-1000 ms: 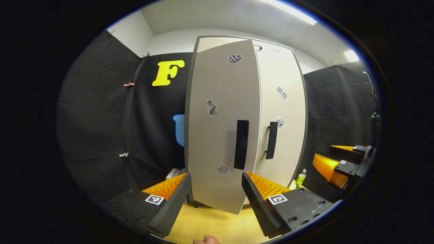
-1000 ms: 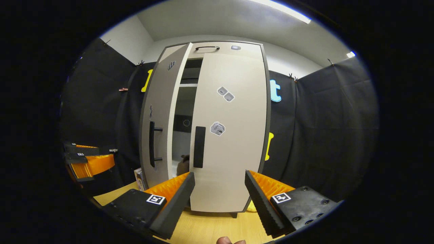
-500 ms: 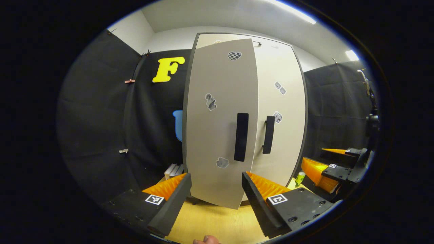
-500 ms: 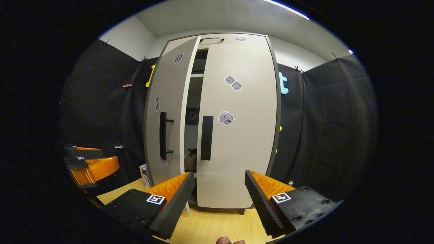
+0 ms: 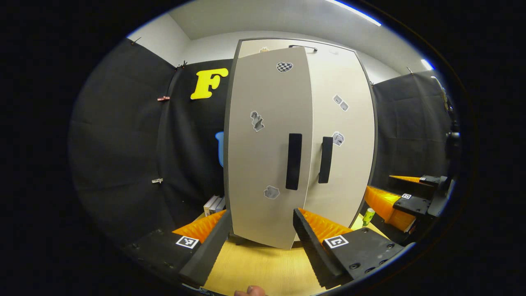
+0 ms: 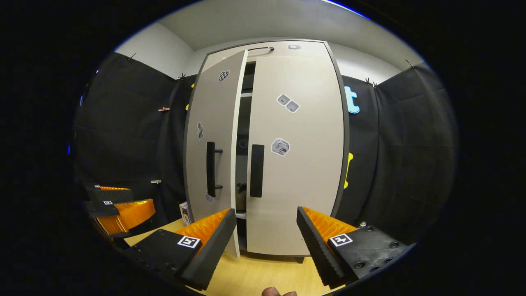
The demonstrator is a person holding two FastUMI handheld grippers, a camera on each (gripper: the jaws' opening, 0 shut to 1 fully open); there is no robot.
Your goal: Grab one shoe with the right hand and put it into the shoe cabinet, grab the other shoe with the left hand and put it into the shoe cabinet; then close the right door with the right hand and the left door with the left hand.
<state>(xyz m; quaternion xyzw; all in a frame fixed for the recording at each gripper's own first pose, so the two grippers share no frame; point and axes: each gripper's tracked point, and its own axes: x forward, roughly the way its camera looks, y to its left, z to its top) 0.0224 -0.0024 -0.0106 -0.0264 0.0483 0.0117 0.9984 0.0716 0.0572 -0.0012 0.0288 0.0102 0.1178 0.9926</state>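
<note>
The left door of the shoe cabinet stands ajar, its free edge swung toward the viewer, its upright handle dead ahead of the left hand-held gripper, which is wide open and empty. The right hand-held gripper, likewise open and empty, faces the closed right door. A shoe sits inside the gap.

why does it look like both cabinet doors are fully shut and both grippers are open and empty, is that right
Not quite. The right door is shut, but the left door stands ajar, a dark gap beside it in the right gripper view. The left gripper and right gripper are open and empty.
</note>
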